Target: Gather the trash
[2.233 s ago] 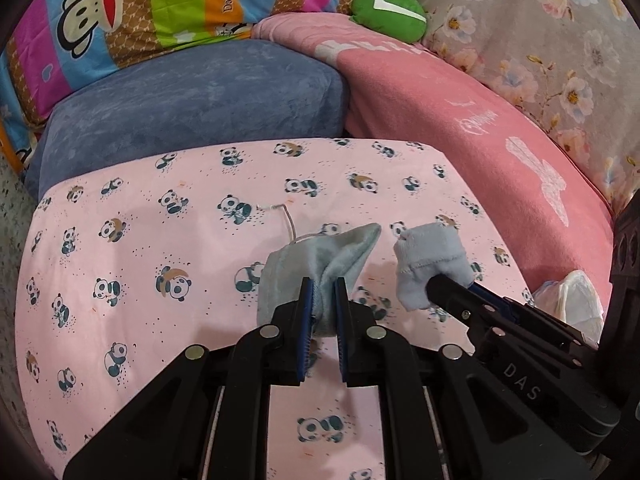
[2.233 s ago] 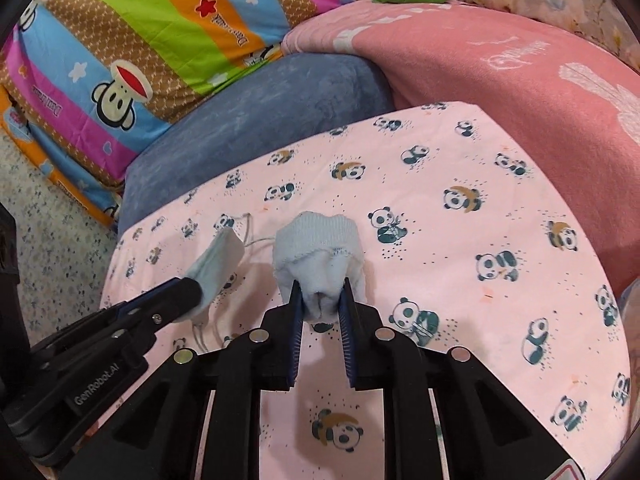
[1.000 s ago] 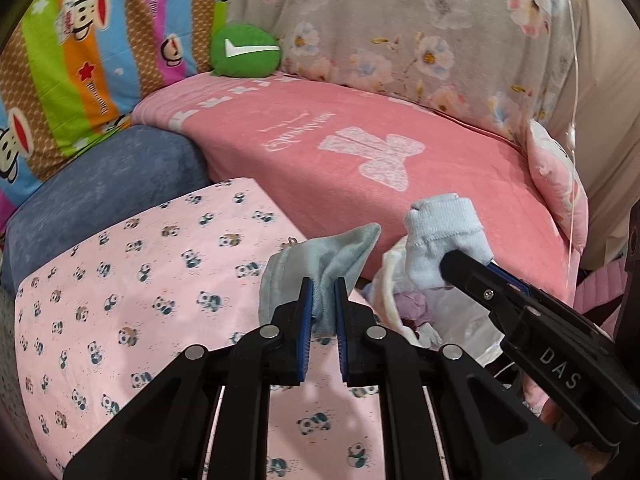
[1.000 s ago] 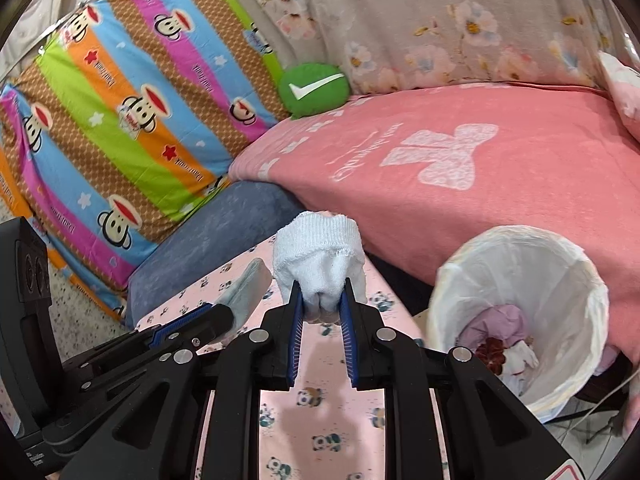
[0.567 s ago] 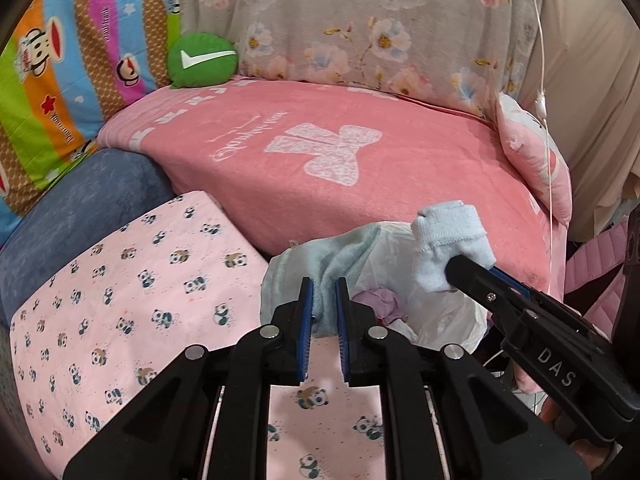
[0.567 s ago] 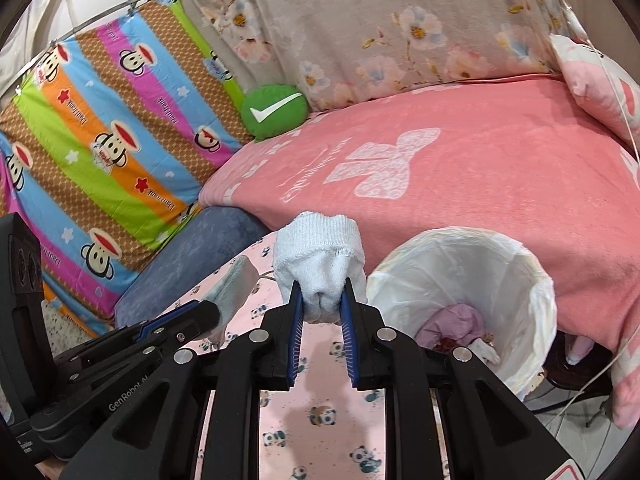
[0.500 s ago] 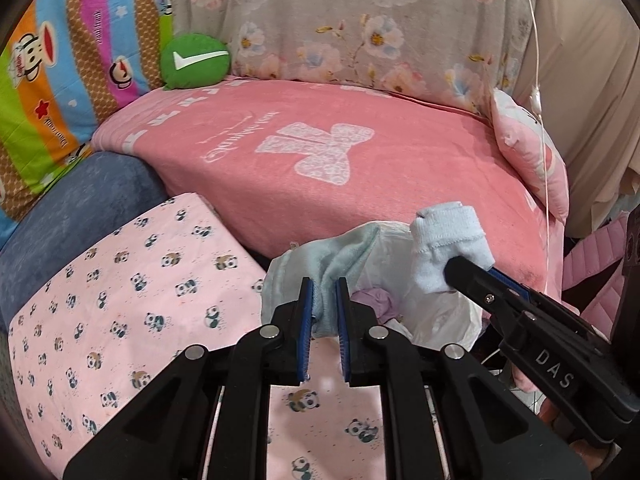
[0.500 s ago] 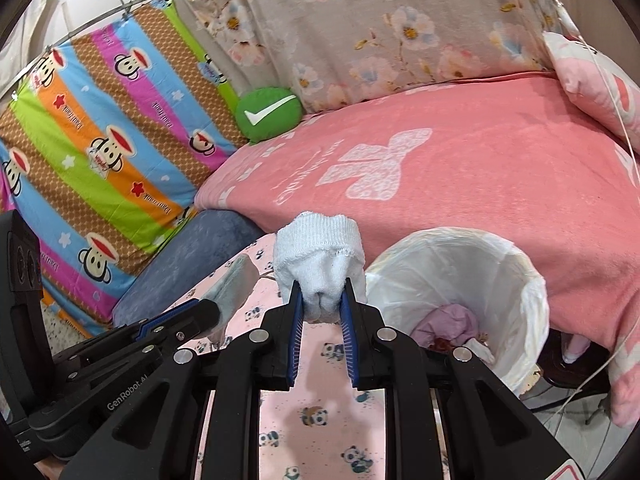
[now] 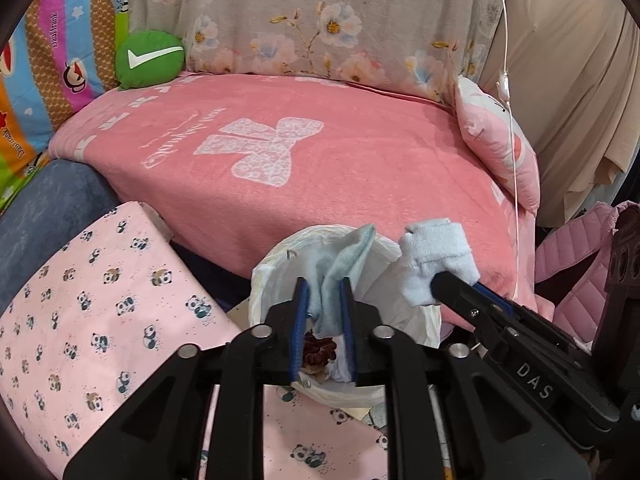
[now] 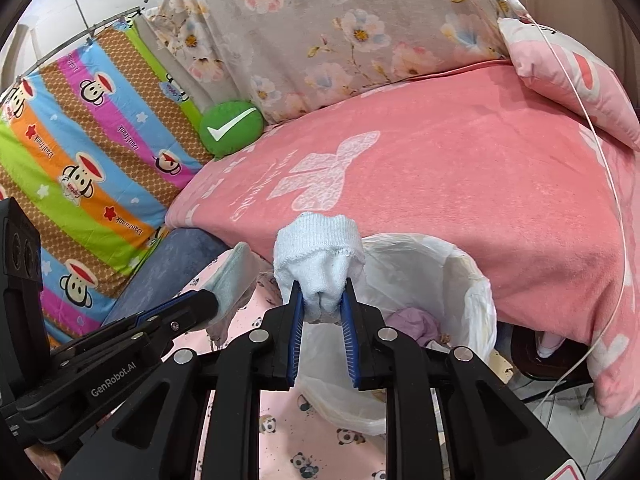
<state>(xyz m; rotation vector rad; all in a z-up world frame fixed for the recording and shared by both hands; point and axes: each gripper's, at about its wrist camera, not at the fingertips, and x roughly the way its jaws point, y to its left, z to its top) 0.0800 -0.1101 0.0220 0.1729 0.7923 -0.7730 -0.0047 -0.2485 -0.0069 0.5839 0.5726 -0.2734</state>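
Note:
My left gripper (image 9: 322, 284) hovers over the white-lined trash bin (image 9: 272, 276). Its jaws are opening, and a grey-blue sock (image 9: 344, 256) stands loosely between them, over the bin's mouth. My right gripper (image 10: 322, 292) is shut on a rolled pale blue sock (image 10: 320, 248), just at the near-left rim of the bin (image 10: 472, 272). In the left wrist view that rolled sock (image 9: 436, 252) hangs over the bin's right rim. In the right wrist view the left gripper (image 10: 212, 300) with the grey-blue sock (image 10: 236, 272) is to the left.
Purple cloth (image 10: 412, 320) and a brown scrap (image 9: 320, 350) lie inside the bin. The panda-print pink surface (image 9: 100, 320) is at the near left. A pink blanket (image 9: 320, 152) covers the bed behind the bin, and a thin white cord (image 10: 616, 208) hangs at the right.
Both grippers have swung with their socks from over the panda surface to over the bin. The left jaws have spread wider around the grey-blue sock.

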